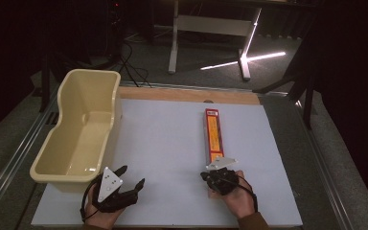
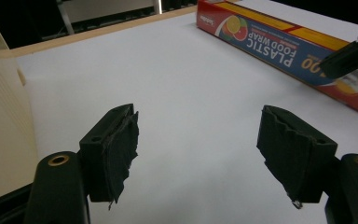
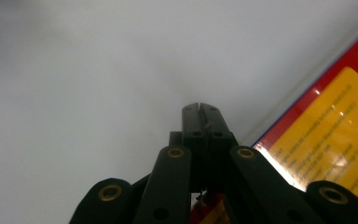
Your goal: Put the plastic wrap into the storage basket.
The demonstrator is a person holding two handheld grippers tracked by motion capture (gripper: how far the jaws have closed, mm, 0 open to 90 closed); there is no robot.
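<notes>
I have 2 grippers at the near edge of the white table top (image 1: 167, 139). My left gripper (image 1: 133, 177) sits near the bottom left, held in the left hand (image 1: 100, 208), with its grey three-cornered plate facing up. Its jaws are spread wide; in the left gripper view (image 2: 198, 156) the 2 black pads (image 2: 121, 149) stand well apart with only bare white surface between them. They grip nothing.

Just beside that gripper, on the left side of the table, stands a cream plastic tub (image 1: 57, 158). It is long, open at the top, and runs from the near left corner toward the far edge. Its pale wall (image 2: 0, 116) shows at the left of the left gripper view.

My right gripper (image 1: 219, 171) is at the near end of a long red and yellow box of plastic food wrap (image 1: 213, 134), held in the right hand (image 1: 237, 199). The box lies flat on the table, right of centre, with its length pointing away from me. In the right gripper view (image 3: 199, 108) the jaws are pressed together, tips meeting with no gap, and nothing shows pinched between them. The box's yellow face (image 3: 340, 135) lies just beside them on the right. In the left gripper view the box (image 2: 279, 44) runs across the upper right, its label reading PLASTIC FOOD WRAP, and a dark piece of the right gripper (image 2: 349, 58) lies over its near end.
</notes>
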